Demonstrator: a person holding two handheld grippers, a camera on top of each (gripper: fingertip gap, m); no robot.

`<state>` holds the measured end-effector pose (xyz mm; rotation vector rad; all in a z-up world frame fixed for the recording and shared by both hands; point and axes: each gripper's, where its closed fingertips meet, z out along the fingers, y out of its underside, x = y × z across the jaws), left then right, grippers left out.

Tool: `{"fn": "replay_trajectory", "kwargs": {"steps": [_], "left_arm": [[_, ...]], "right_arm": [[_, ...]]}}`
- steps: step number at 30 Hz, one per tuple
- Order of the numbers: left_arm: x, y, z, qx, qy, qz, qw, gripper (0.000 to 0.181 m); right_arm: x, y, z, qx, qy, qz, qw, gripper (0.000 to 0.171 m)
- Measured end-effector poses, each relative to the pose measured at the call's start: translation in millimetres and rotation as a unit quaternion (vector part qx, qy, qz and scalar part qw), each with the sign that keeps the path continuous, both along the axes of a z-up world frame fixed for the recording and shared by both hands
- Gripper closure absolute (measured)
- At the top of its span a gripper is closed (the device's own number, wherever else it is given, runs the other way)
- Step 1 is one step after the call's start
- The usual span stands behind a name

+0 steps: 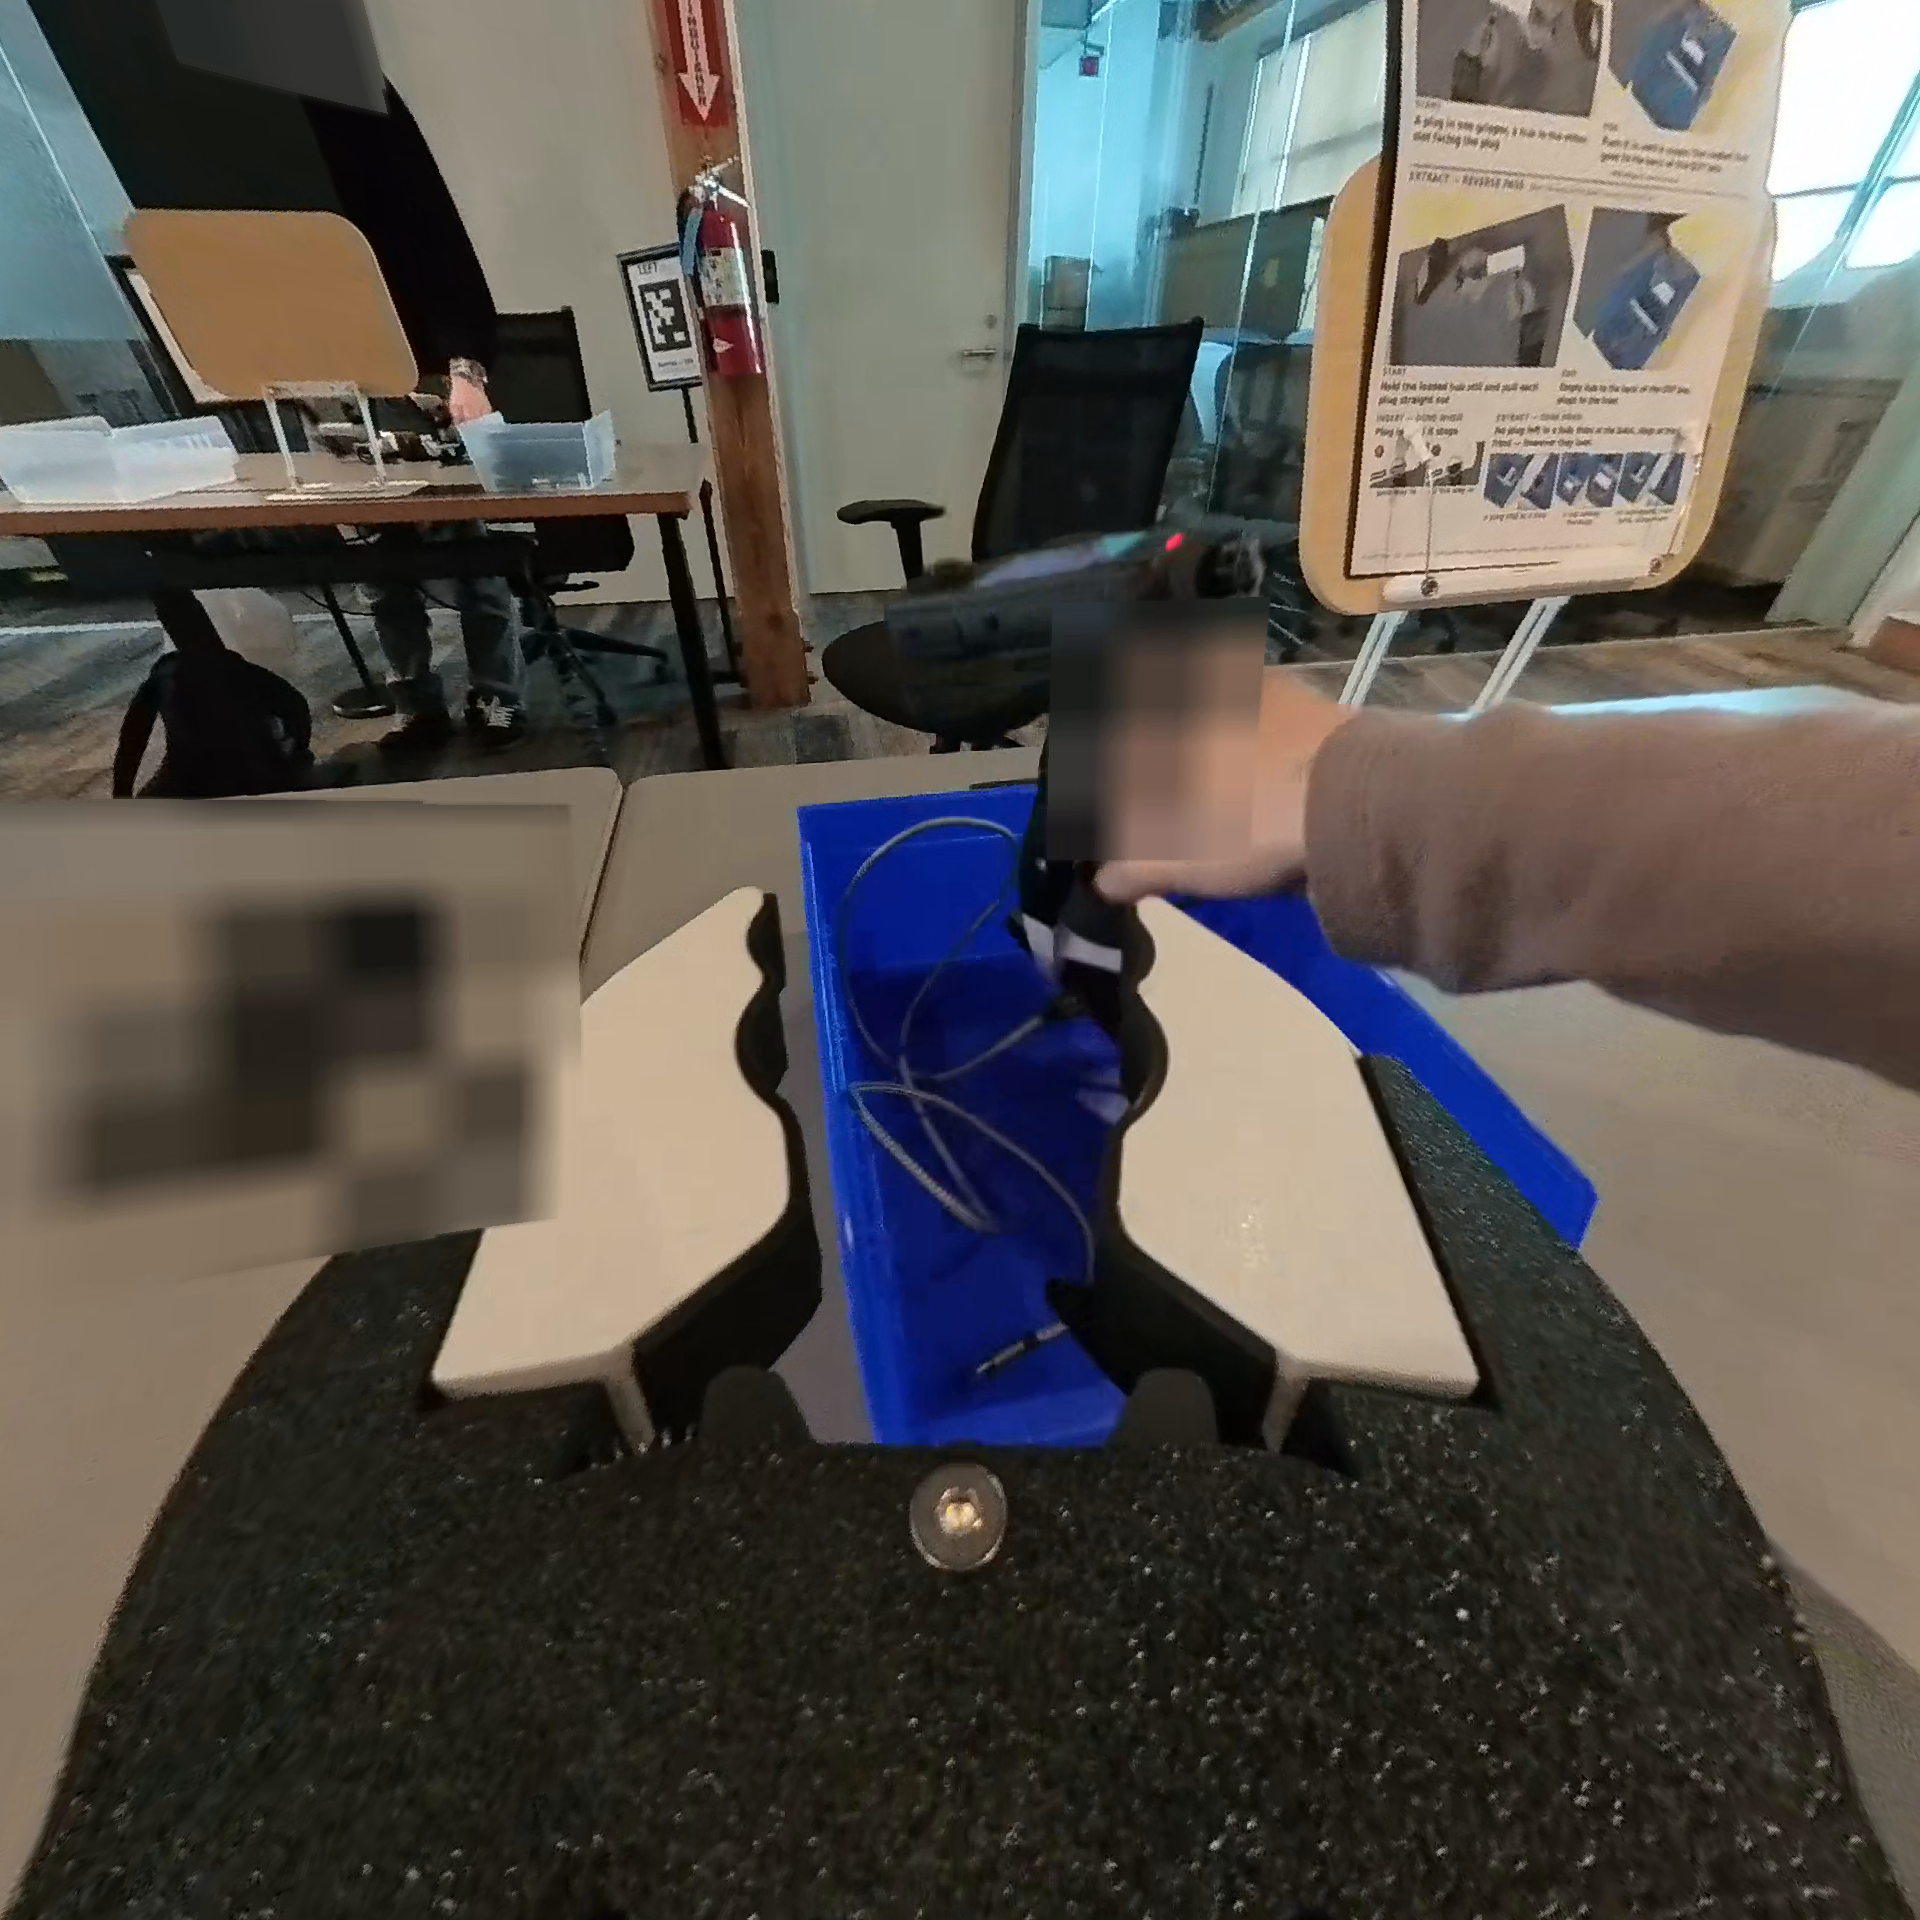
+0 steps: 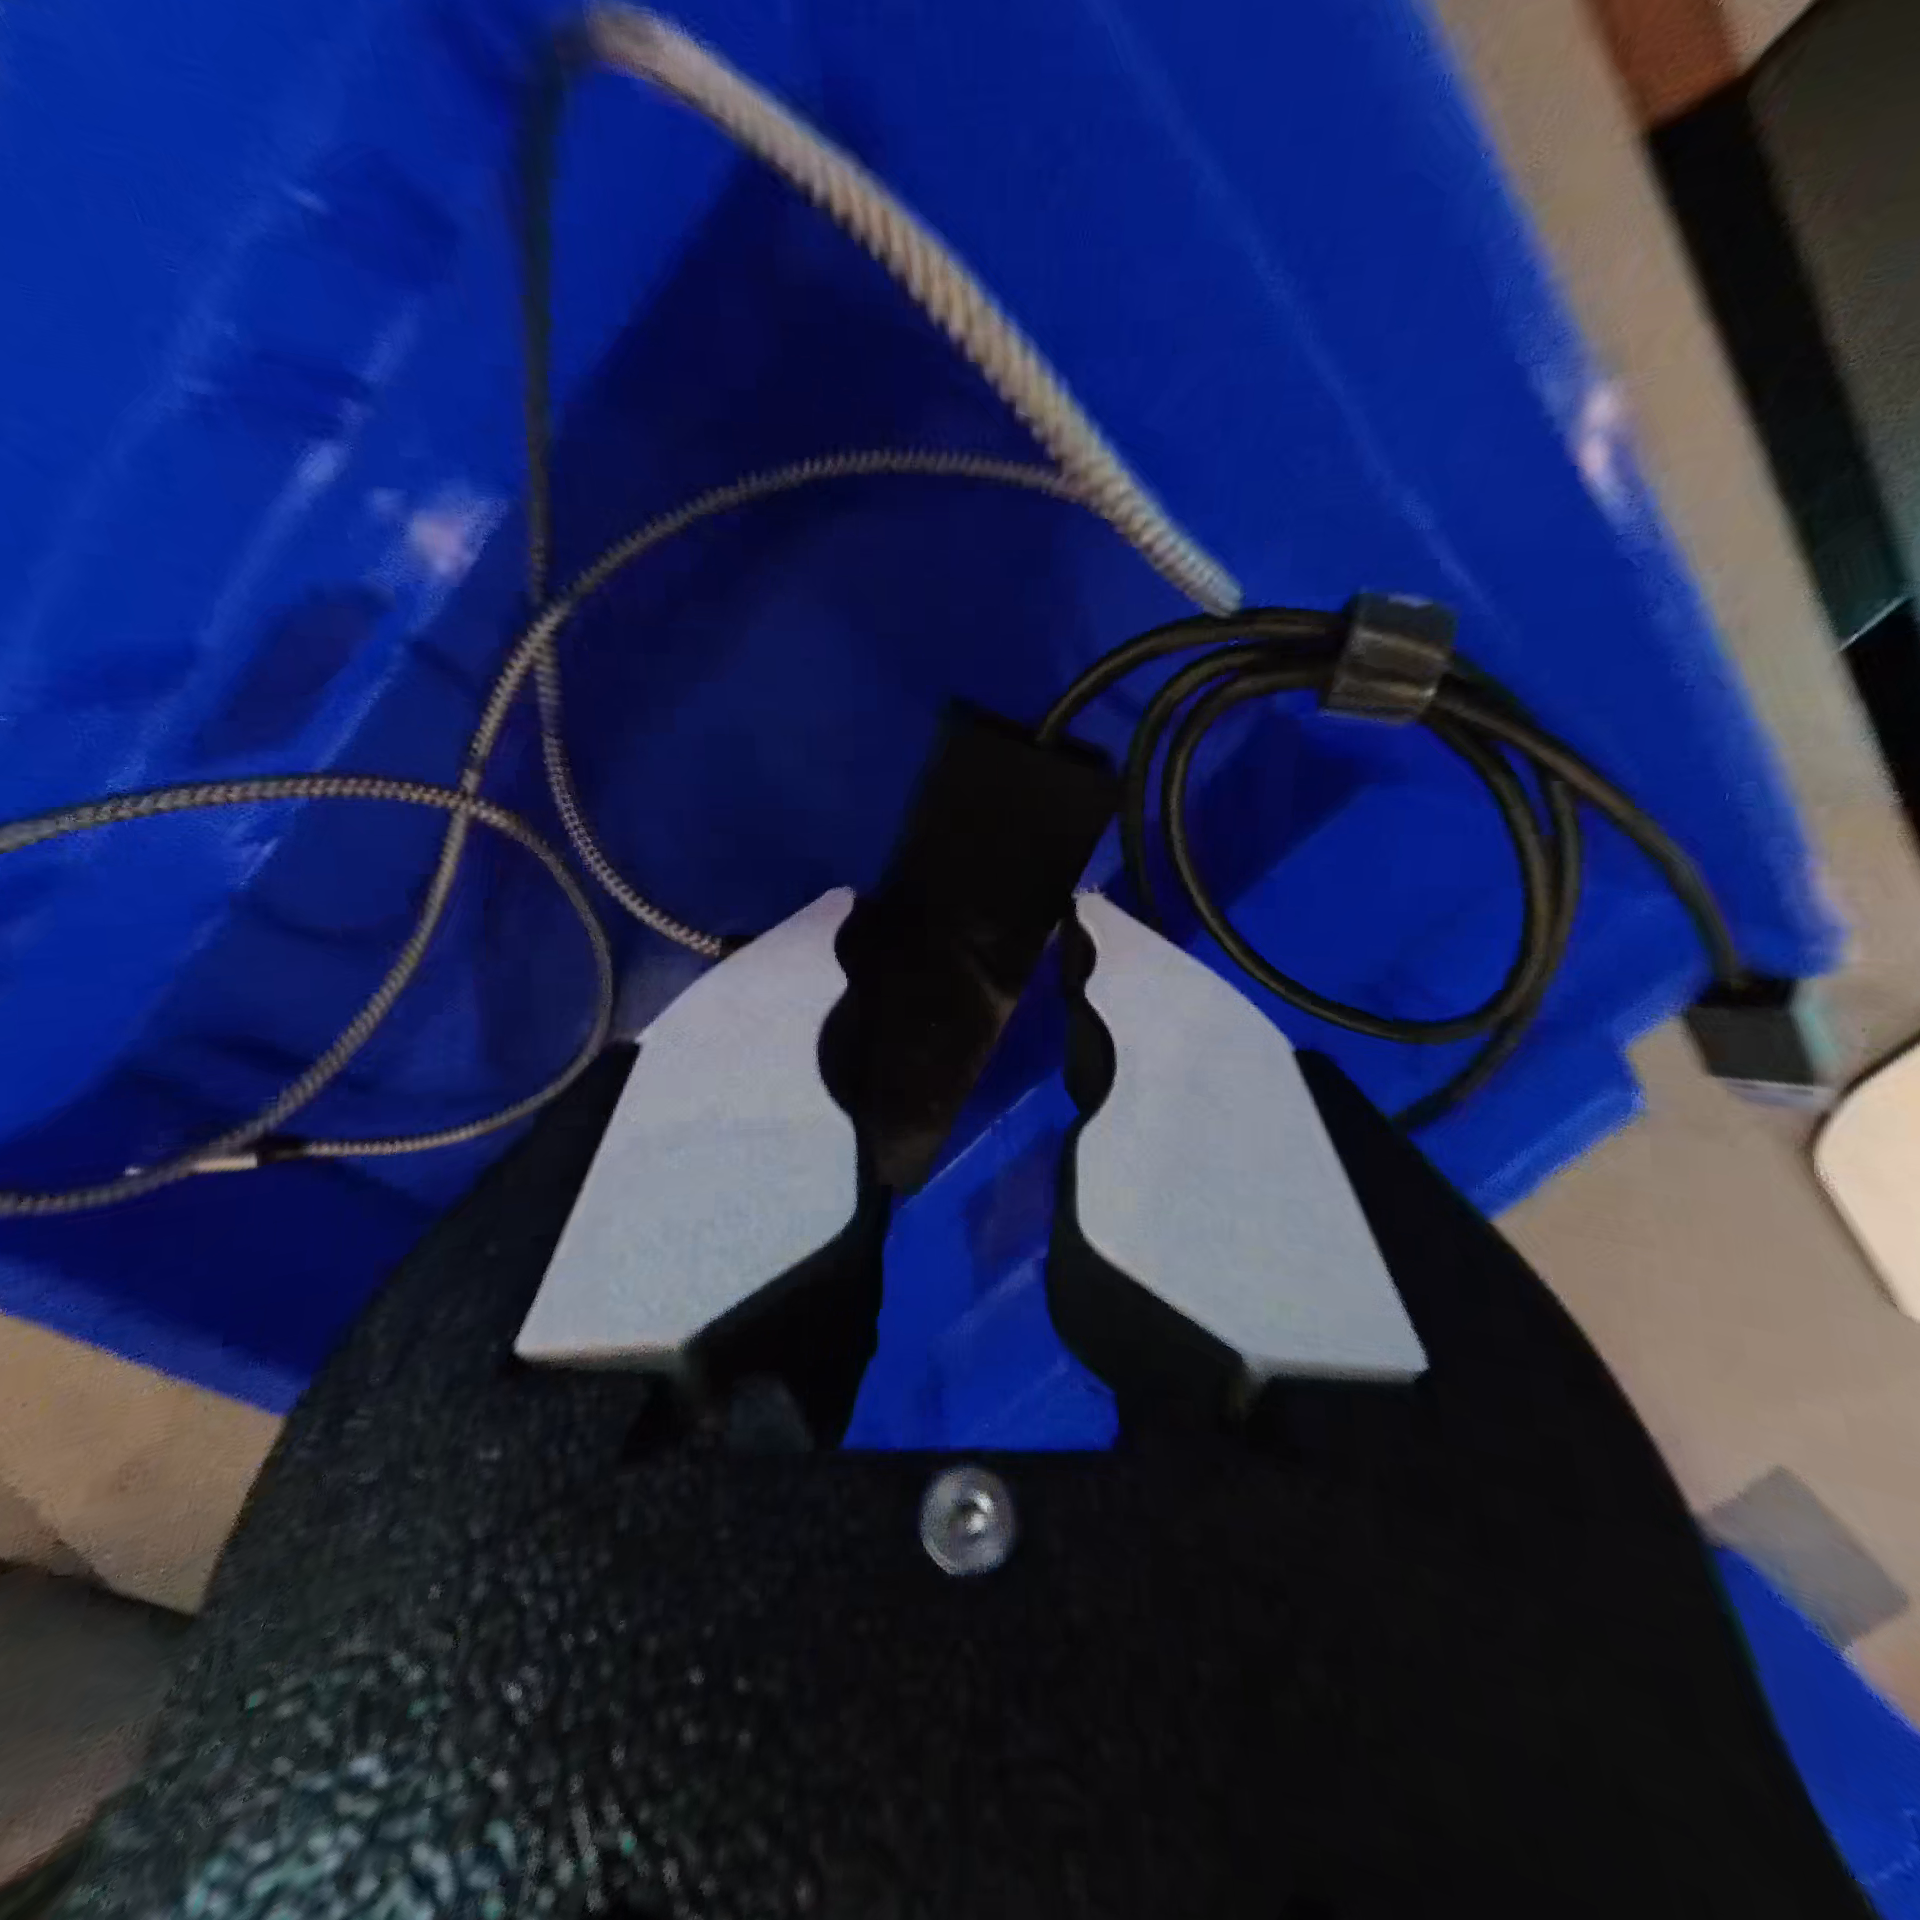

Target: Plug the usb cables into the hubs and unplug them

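Note:
A blue bin point(image 1: 1455, 1091) stands on the table in front of me and fills the right wrist view point(image 2: 260, 364). A grey braided USB cable point(image 1: 914, 1039) lies looped inside it point(image 2: 623, 582), with one plug point(image 1: 1023, 1356) on the bin floor. My left gripper point(image 1: 951, 909) is open and empty, hovering over the bin's near end. My right gripper point(image 2: 966, 904) reaches down into the bin point(image 1: 1075, 966), its jaws closed on the sides of a black hub point(image 2: 987, 810). The hub's black cord point(image 2: 1351, 831) is coiled with a strap, and its plug point(image 2: 1756, 1044) lies at the bin's rim.
The bin sits on a grey table point(image 1: 1714, 1299). A hand and sleeve point(image 1: 1558, 862) come in from the right. An instruction board on a stand point(image 1: 1527, 312) is at the back right, an office chair point(image 1: 1081, 468) behind it, and a desk point(image 1: 343, 499) with a seated person at the back left. Spacing between my two grippers at the tips: around 25 centimeters.

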<state>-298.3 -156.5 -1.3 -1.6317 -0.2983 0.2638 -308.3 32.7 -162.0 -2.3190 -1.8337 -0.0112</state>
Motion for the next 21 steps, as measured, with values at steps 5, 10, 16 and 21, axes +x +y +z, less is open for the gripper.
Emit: {"fn": "replay_trajectory", "kwargs": {"steps": [5, 10, 16, 21], "left_arm": [[0, 2, 0, 0.009, -0.007, -0.007, 1.0, 0.119], [2, 3, 4, 0.019, -0.005, -0.007, 1.0, 0.115], [14, 11, 10, 0.024, 0.007, -0.019, 1.0, 0.115], [22, 21, 8, 0.011, 0.015, -0.026, 0.999, 0.114]], "right_arm": [[-5, -4, 59, -0.003, 0.108, 0.069, 0.992, 0.138], [14, 10, 151, 0.007, 0.261, 0.106, 0.96, 0.139], [65, 27, 304, 0.053, 0.456, 0.122, 0.88, 0.139], [121, 34, 427, 0.159, 0.533, 0.134, 0.82, 0.139]]}}
